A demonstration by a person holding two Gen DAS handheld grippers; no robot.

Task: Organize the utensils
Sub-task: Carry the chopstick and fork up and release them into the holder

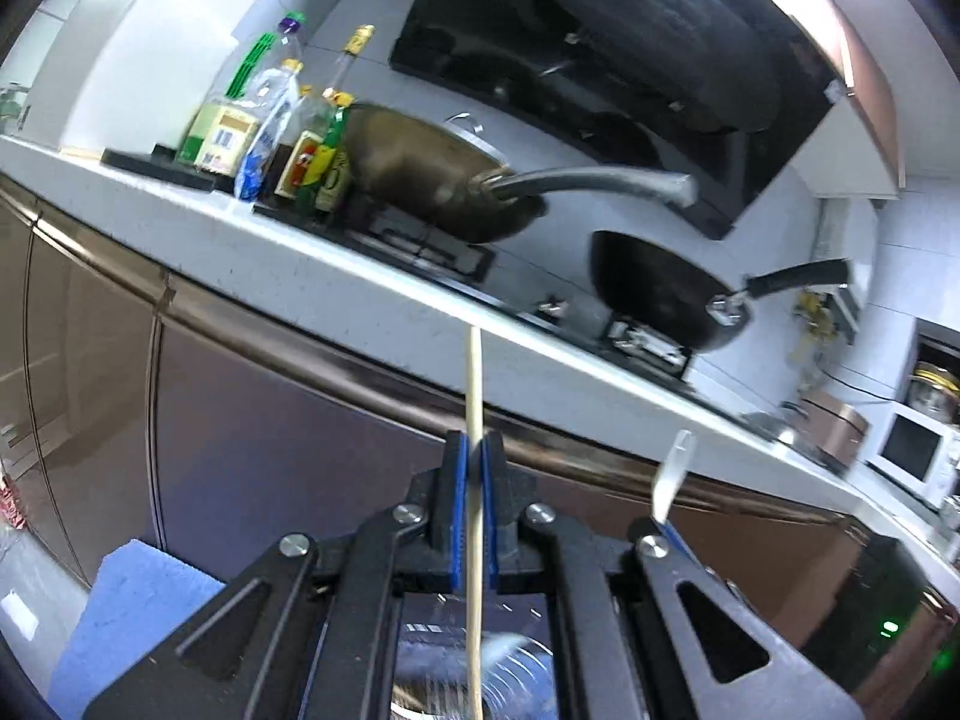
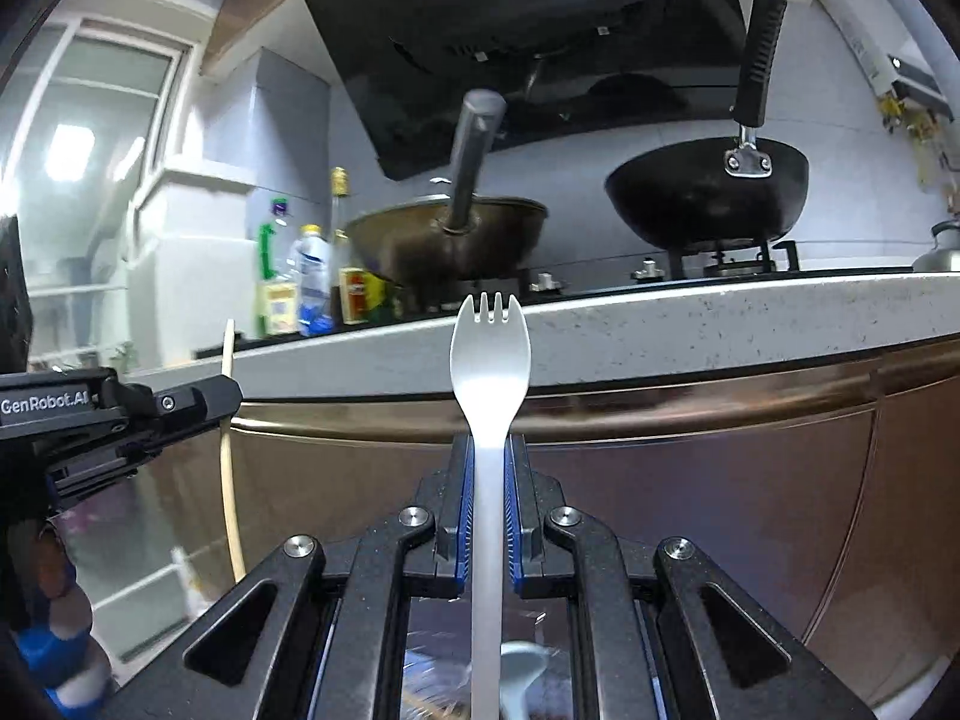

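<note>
My left gripper (image 1: 474, 456) is shut on a thin wooden chopstick (image 1: 473, 384) that stands upright between the blue pads. The same chopstick (image 2: 227, 468) and the left gripper (image 2: 222, 396) show at the left of the right wrist view. My right gripper (image 2: 491, 450) is shut on the handle of a white plastic spork (image 2: 489, 354), tines up. The spork (image 1: 672, 471) also shows blurred at the right of the left wrist view. Both are held in the air in front of the kitchen counter.
A white stone counter (image 2: 690, 324) runs across, with brown cabinet doors (image 2: 690, 498) below. On the stove stand a brass-coloured wok (image 2: 447, 240) and a black wok (image 2: 708, 198). Bottles (image 2: 300, 294) stand at the left. A microwave (image 1: 912, 456) is at the far right.
</note>
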